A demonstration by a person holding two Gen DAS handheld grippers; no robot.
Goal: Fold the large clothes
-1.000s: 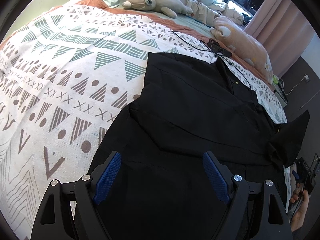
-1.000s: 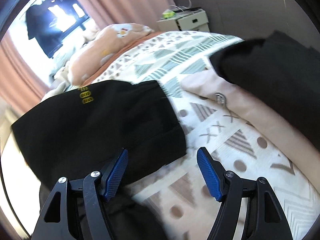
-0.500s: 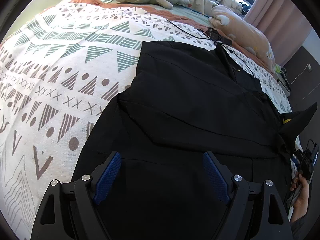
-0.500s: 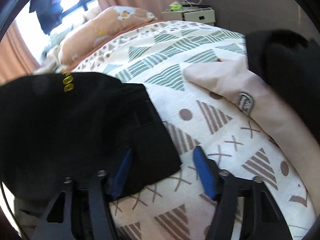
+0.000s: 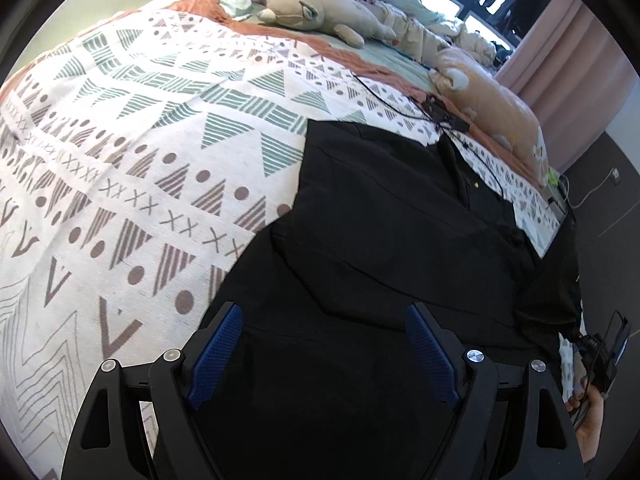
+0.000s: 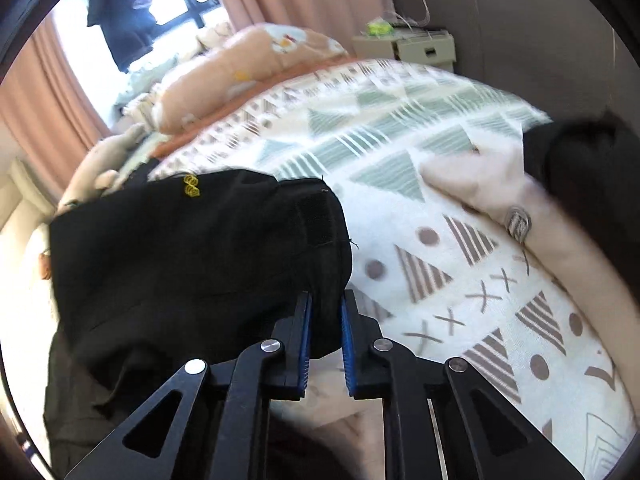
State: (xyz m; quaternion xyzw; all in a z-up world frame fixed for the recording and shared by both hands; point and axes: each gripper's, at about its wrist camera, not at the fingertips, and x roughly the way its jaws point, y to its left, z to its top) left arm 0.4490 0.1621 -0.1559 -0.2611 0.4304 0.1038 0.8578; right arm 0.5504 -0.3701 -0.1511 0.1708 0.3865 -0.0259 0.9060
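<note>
A large black garment (image 5: pixel 380 240) lies spread on the patterned bedspread (image 5: pixel 140 140). My left gripper (image 5: pixel 322 322) is open and hovers over the garment's near part, holding nothing. My right gripper (image 6: pixel 325 304) is shut on the black sleeve (image 6: pixel 200 248), at its cuff end, where a yellow logo (image 6: pixel 191 188) shows. The sleeve is lifted a little off the bed. In the left wrist view the raised sleeve (image 5: pixel 556 280) hangs at the right, above the hand holding the right gripper (image 5: pixel 600 364).
Plush toys (image 5: pixel 320 16) and an orange pillow (image 5: pixel 492 108) lie along the far bed edge, with black cables (image 5: pixel 432 108) near the collar. A pink garment (image 6: pixel 520 208) and another black garment (image 6: pixel 588 172) lie at the right. A bedside cabinet (image 6: pixel 416 48) stands behind.
My right gripper has closed on the sleeve cuff, which it straddled open before, and has raised it. My left gripper stays open over the garment and has shifted slightly.
</note>
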